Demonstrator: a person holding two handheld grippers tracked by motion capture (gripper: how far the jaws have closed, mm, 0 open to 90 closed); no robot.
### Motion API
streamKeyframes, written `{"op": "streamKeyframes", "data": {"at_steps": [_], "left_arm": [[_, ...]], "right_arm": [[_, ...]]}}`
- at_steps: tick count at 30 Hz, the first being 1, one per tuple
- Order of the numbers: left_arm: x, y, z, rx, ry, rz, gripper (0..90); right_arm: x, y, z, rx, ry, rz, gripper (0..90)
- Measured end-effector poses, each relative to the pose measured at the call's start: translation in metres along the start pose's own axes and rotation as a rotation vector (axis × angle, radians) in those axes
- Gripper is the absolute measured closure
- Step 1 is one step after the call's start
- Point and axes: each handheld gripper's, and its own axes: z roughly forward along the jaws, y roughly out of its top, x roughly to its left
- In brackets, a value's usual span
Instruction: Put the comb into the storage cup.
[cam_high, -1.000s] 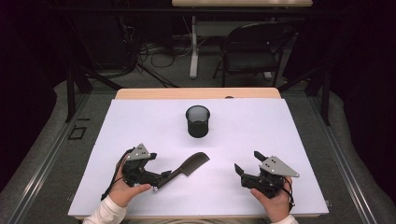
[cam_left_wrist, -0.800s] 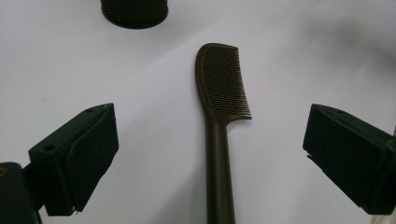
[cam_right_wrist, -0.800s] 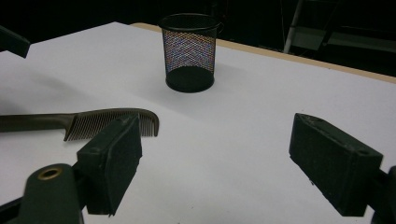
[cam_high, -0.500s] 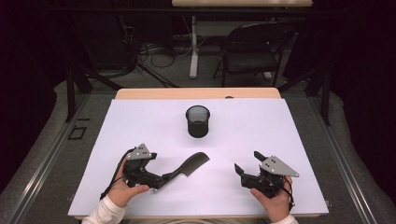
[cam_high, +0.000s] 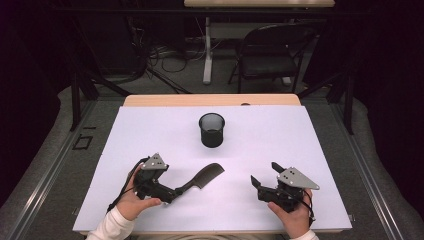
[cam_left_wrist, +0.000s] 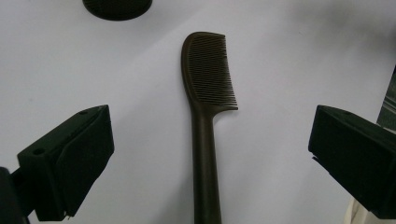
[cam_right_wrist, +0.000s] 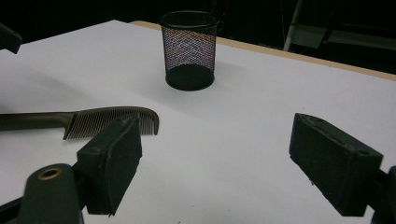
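A dark comb (cam_high: 204, 177) lies flat on the white table cover (cam_high: 260, 145), teeth end pointing toward the mesh cup. My left gripper (cam_high: 167, 186) is open at the comb's handle end. In the left gripper view the handle of the comb (cam_left_wrist: 205, 154) runs up between the wide-apart jaws of the left gripper (cam_left_wrist: 210, 135), untouched by either. My right gripper (cam_high: 265, 175) rests open near the front right, with nothing between its jaws. The right gripper view looks past the right gripper (cam_right_wrist: 219, 140) at the comb (cam_right_wrist: 112, 120) on its left.
A black mesh cup (cam_high: 211, 130) stands upright at the table's middle back; the cup (cam_right_wrist: 189, 50) looks empty. The table's wooden far edge (cam_high: 210, 100) shows beyond the white cover. A folding chair (cam_high: 272, 55) and cables stand on the floor behind.
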Motion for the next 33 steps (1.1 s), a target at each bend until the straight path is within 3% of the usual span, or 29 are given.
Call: {"op": "streamKeyframes", "data": {"at_steps": [4,33], "left_arm": [[-0.001,0.004,0.001,0.029,-0.016,-0.003,0.4],[0.000,0.031,0.013,0.241,0.022,-0.013,4.5]], "right_arm": [[0.000,0.000,0.000,0.001,-0.001,0.003,16.7],[0.000,0.000,0.000,0.002,0.002,0.000,16.7]]}}
